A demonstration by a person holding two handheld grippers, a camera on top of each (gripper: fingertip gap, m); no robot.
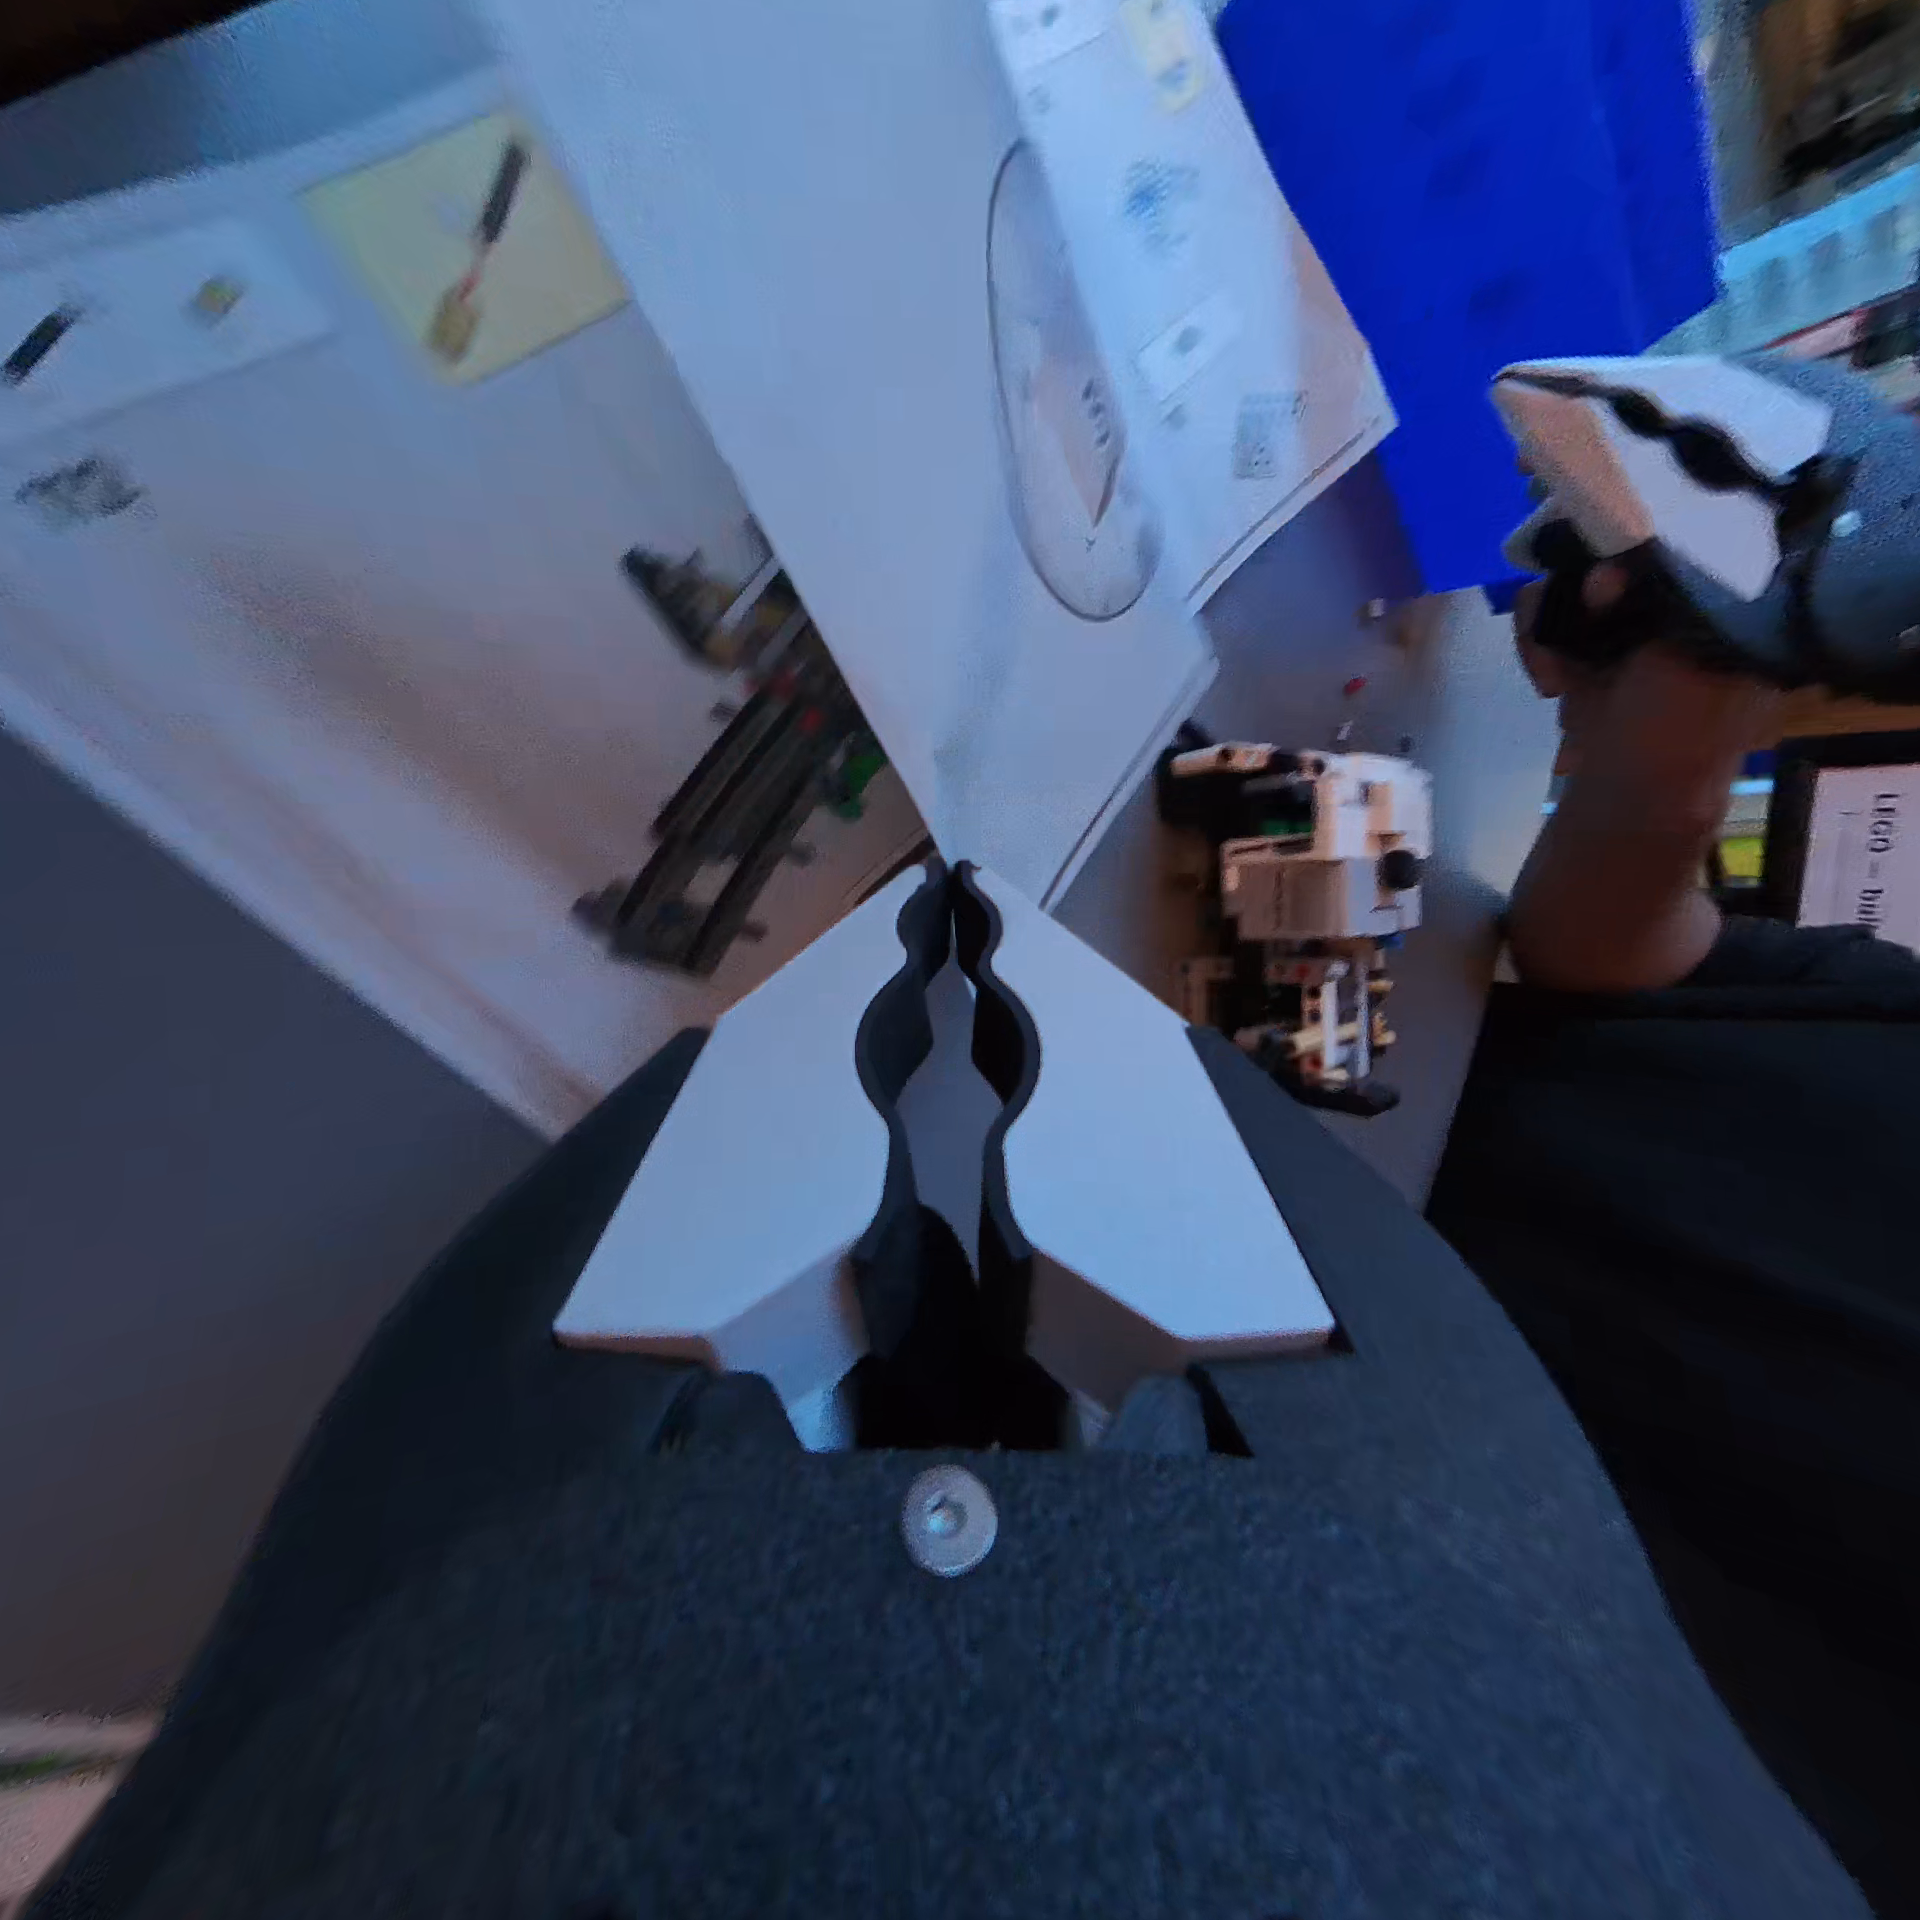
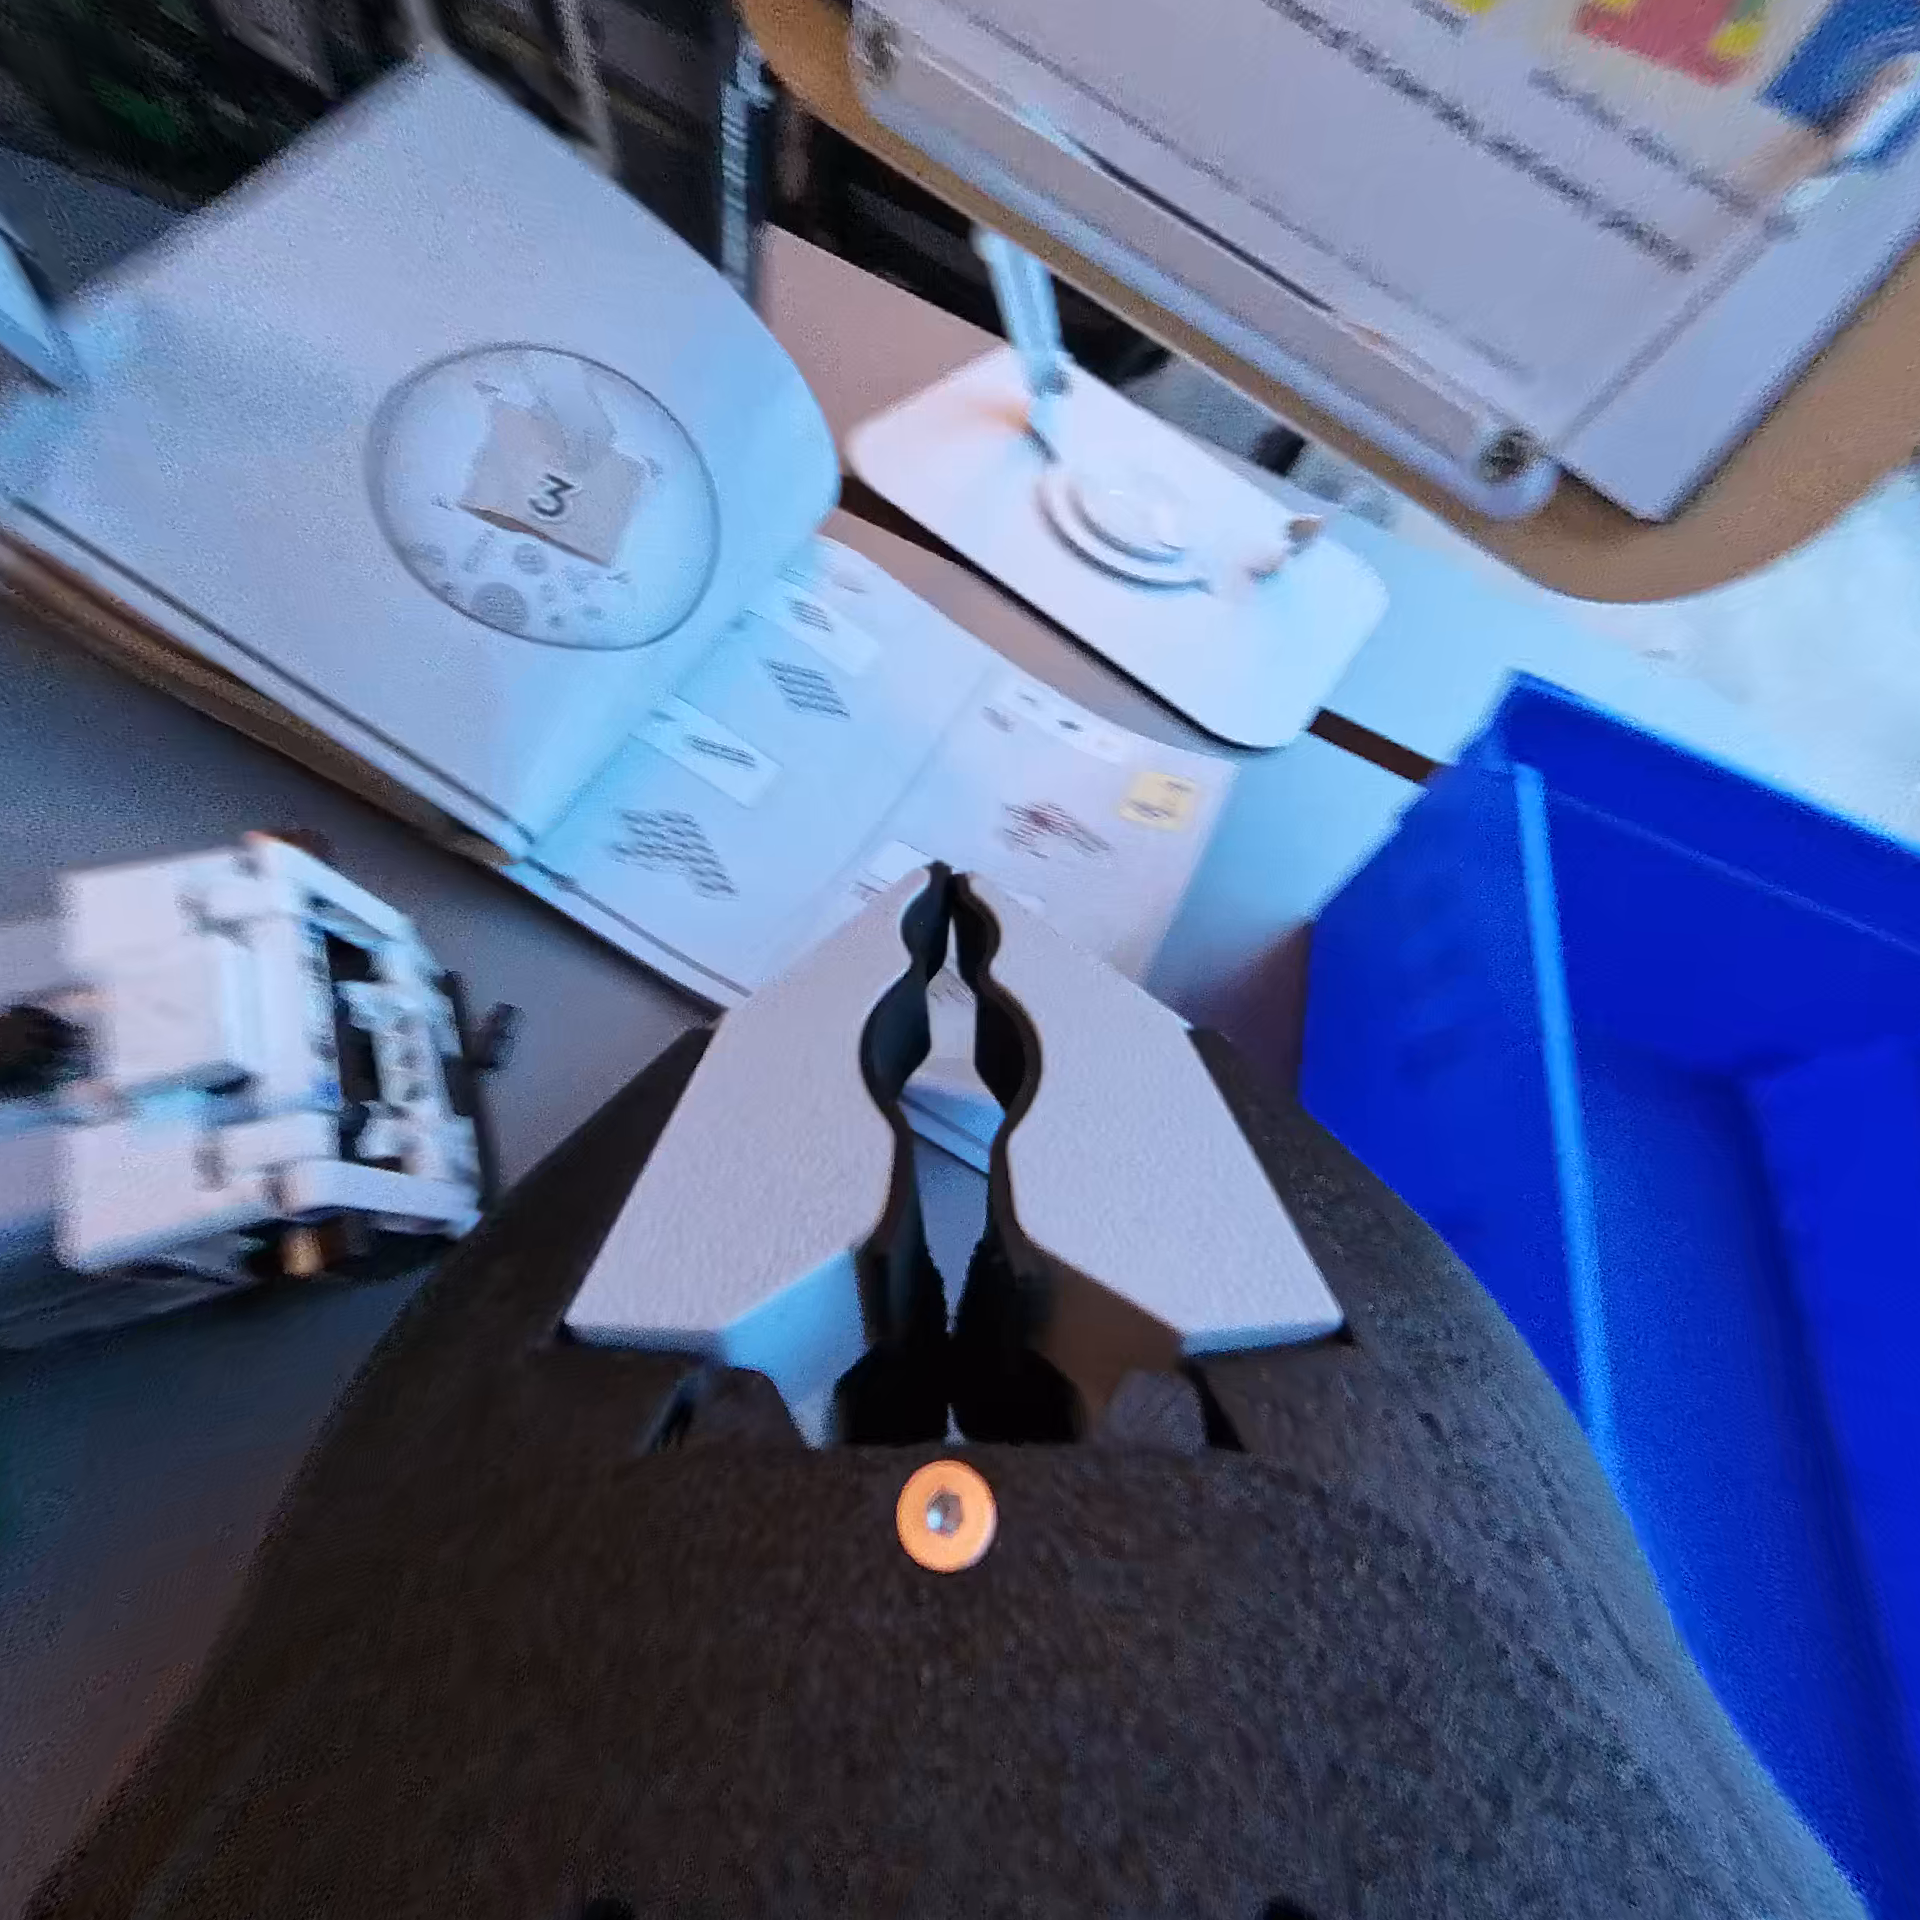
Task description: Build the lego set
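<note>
Left wrist view shows the left gripper [image 1: 951,868] pinching an instruction booklet page [image 1: 831,416], the right gripper [image 2: 948,873] closed empty, the white truck model [image 1: 1309,883] on the bench half-built.

A blue bin [image 2: 1662,1091] beside a white lamp base [image 2: 1132,551] on the table [image 2: 260,1507]

left gripper [image 1: 953,878]: white fingers, wavy black pads, black body, silver screw | right gripper [image 2: 948,881]: same, coppery screw

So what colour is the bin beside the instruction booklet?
Solid blue bin, clearest in the right wrist view.
</note>
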